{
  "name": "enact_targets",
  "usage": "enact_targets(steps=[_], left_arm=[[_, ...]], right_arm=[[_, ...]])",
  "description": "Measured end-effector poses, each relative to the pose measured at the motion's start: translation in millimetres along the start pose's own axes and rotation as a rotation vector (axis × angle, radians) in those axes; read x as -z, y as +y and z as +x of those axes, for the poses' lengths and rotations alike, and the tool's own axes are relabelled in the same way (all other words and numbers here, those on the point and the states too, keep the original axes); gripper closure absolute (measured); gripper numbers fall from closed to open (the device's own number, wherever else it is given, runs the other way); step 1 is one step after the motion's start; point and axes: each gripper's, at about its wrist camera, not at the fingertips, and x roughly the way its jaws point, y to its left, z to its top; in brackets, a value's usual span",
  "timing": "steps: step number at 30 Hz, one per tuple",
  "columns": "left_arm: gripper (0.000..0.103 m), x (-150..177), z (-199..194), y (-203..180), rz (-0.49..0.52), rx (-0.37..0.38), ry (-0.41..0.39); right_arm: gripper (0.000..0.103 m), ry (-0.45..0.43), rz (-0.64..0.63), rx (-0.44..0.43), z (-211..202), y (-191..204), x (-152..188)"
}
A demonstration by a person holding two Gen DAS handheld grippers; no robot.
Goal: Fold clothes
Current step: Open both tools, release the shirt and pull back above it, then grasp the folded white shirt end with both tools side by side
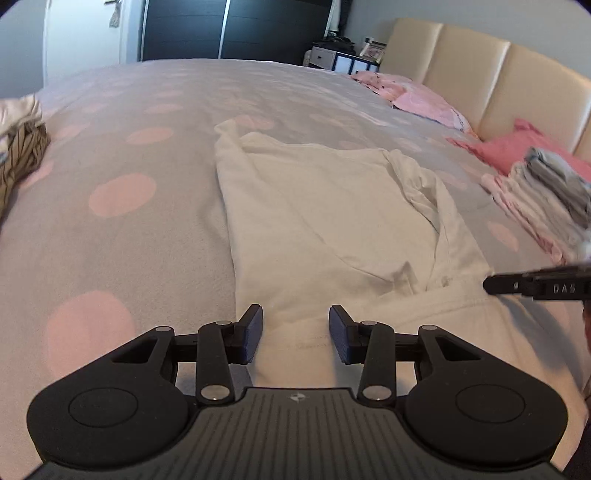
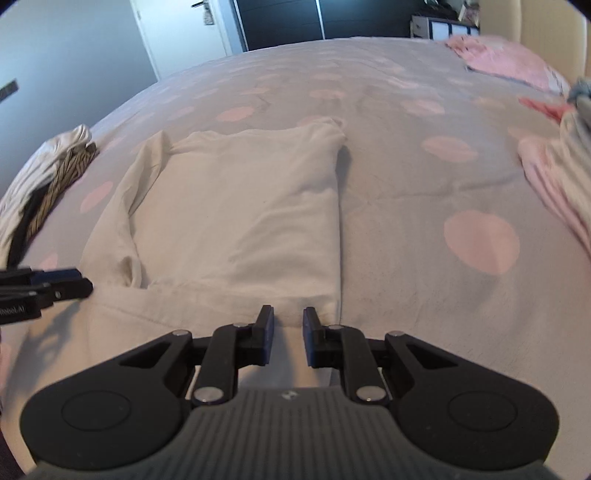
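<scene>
White shirt (image 1: pixel 325 206) lies spread just beyond both, seemingly empty, tongs.

A shirt (image 1: pixel 325 221) lies on the bed (image 1: pixel 129 240), folded clothes (image 1: pixel 546 199) to its right.

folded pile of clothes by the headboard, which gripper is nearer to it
Right. The right gripper works the white shirt's edge on the pile's side; the left gripper is at the shirt's far edge.

A home bedroom: a wide bed (image 1: pixel 147 236) under a grey cover with pink dots, a padded cream headboard (image 1: pixel 476 70), a dark sliding-door wardrobe (image 1: pixel 229 27), a white door (image 2: pixel 177 33), and stacked folded laundry (image 1: pixel 543 195).
</scene>
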Motion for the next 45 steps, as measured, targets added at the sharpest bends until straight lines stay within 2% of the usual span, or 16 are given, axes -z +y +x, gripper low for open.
enact_targets(steps=[5,7,9,10,13,17,21,29,37,45], left_arm=[[0.064,-5,-1,-8,0.012,-0.034,0.007],[0.064,-10,-4,-7,-0.003,-0.039,0.001],[0.058,-15,-7,-4,-0.029,-0.039,-0.015],[0.053,-17,-7,0,-0.053,-0.030,-0.016],[0.049,-26,-1,16,-0.142,0.003,-0.001],[0.048,-31,22,38,-0.276,0.080,0.084],[0.046,-39,34,43,-0.289,0.109,0.080],[0.045,-62,59,45,-0.245,0.115,0.079],[0.045,-79,80,61,-0.255,0.175,0.070],[0.046,-112,107,76,-0.237,0.182,0.051]], right_arm=[[0.085,-0.009,0.039,-0.002,1,-3,-5],[0.079,-0.029,0.046,0.006,-3,-2,-8],[0.063,-0.049,0.053,0.013,-8,-1,-11],[0.060,-0.053,0.060,0.012,-9,-2,-13],[0.055,-0.040,0.092,0.014,-6,-10,-18],[0.043,0.004,0.167,0.023,9,-25,-25],[0.035,0.010,0.210,-0.007,21,-29,-32],[0.035,-0.010,0.165,-0.030,42,-26,-51],[0.036,-0.021,0.181,-0.101,62,-41,-69],[0.038,-0.007,0.204,-0.148,93,-54,-113]])
